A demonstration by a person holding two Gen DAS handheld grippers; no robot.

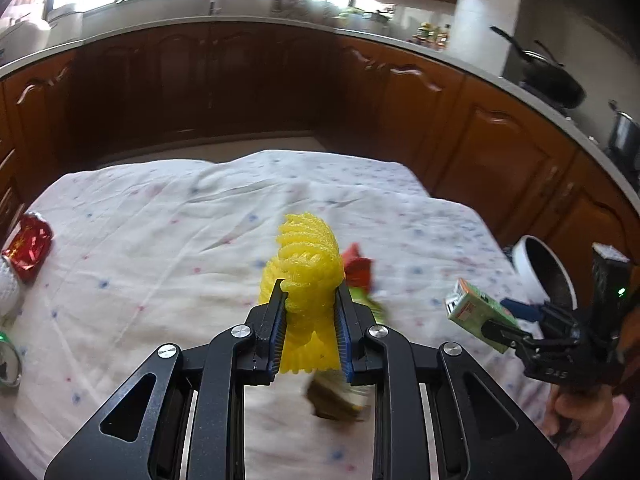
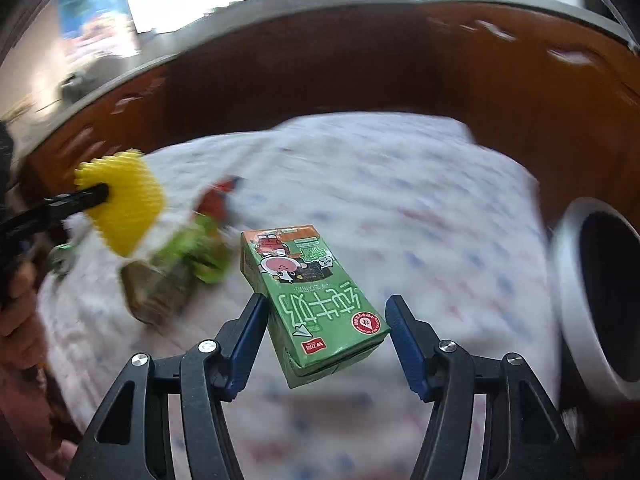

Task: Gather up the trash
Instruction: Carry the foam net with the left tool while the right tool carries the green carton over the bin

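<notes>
Left tool [image 1: 310,312] clenched on a yellow foam fruit net [image 1: 306,276], which is squeezed between the blue pads and bulges above and below them; net held clear above the surface [image 1: 160,240], which is draped in a white cloth with small red and blue specks. Under and just right of the net lies a blurred green and red wrapper [image 1: 360,276] on the cloth. Right tool [image 2: 326,328] carries a green milk carton [image 2: 316,300], tilted, printed side up; the left pad touches its side, while a gap shows at the right pad in the wrist view, so the firmness of the grip cannot be told there. From the left wrist view the carton [image 1: 478,314] sits lifted at the tip of the right tool [image 1: 496,328], off the cloth. A white round bin [image 2: 588,300] with a dark opening stands at the right edge of the surface, just beside the right tool. At the far left edge of the cloth: a red foil packet [image 1: 28,246]. Brown wooden cabinets [image 1: 240,88] curve behind. Right wrist view heavily blurred.
</notes>
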